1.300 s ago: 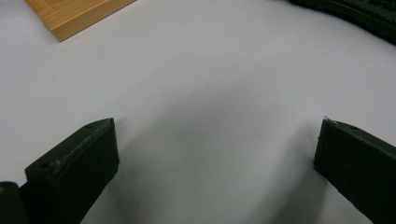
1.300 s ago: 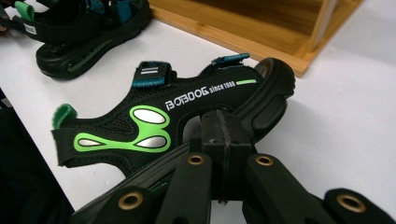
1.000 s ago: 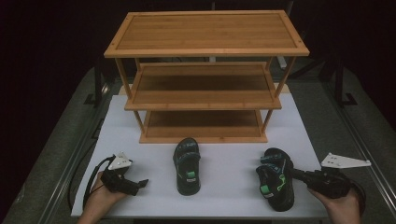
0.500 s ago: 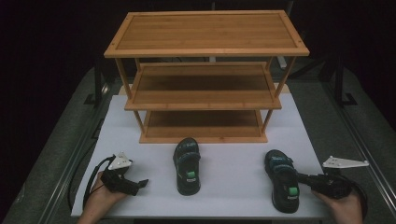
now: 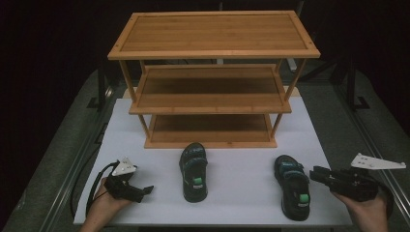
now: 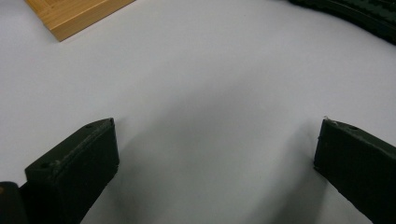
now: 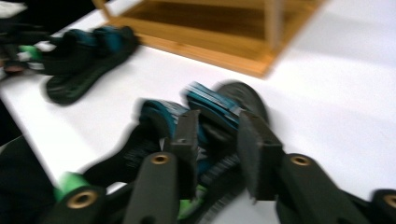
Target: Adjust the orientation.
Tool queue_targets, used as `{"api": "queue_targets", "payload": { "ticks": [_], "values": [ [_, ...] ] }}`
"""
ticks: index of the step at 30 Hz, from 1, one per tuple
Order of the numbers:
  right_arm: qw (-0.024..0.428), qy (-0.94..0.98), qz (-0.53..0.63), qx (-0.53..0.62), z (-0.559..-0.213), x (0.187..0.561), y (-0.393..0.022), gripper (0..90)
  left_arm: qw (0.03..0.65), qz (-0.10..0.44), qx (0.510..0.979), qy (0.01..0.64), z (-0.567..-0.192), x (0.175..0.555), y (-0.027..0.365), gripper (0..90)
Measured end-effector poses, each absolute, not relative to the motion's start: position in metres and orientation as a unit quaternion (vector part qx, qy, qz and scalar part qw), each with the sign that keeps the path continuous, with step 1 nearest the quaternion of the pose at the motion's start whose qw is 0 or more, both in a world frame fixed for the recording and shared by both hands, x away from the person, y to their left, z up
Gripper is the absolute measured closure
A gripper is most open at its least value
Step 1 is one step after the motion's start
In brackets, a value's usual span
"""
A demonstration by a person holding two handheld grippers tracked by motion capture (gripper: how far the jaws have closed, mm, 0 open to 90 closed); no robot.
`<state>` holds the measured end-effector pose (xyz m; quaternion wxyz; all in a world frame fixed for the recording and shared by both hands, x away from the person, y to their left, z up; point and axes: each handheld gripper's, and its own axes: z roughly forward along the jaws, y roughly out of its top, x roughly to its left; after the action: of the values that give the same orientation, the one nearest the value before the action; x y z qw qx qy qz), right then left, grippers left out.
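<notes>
White table top carries a 3-tier bamboo rack at the far-center, all shelves bare. In front of it, 2 dark sandals lie flat: left sandal near center, right sandal well apart toward the right edge.

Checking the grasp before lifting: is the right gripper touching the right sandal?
Apart. In the high view, white table shows between the right gripper and the right sandal.
</notes>
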<state>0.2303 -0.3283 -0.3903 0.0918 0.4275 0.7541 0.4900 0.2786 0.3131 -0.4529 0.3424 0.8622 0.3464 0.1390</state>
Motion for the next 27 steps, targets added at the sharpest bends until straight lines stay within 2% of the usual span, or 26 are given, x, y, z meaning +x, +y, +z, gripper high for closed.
{"api": "queue_targets", "payload": {
  "ticks": [5,11,17,20,27],
  "values": [
    [0.074,0.787,0.479,0.382,-0.390,0.237,-0.305,53.8,0.342,0.139,0.862,0.346,-0.453,0.279,0.313,0.0],
    [0.063,0.799,0.467,0.374,-0.395,0.249,-0.297,51.1,0.342,0.139,0.862,0.346,-0.453,0.279,0.313,0.0],
    [0.060,0.806,0.459,0.370,-0.402,0.252,-0.293,57.4,0.343,0.139,0.862,0.346,-0.453,0.279,0.313,0.0],
    [0.065,0.809,0.456,0.365,-0.402,0.251,-0.294,66.5,0.342,0.139,0.862,0.346,-0.453,0.279,0.313,0.0],
    [0.071,0.812,0.458,0.356,-0.398,0.251,-0.293,68.1,0.343,0.139,0.862,0.346,-0.453,0.279,0.313,0.0]
  ]
}}
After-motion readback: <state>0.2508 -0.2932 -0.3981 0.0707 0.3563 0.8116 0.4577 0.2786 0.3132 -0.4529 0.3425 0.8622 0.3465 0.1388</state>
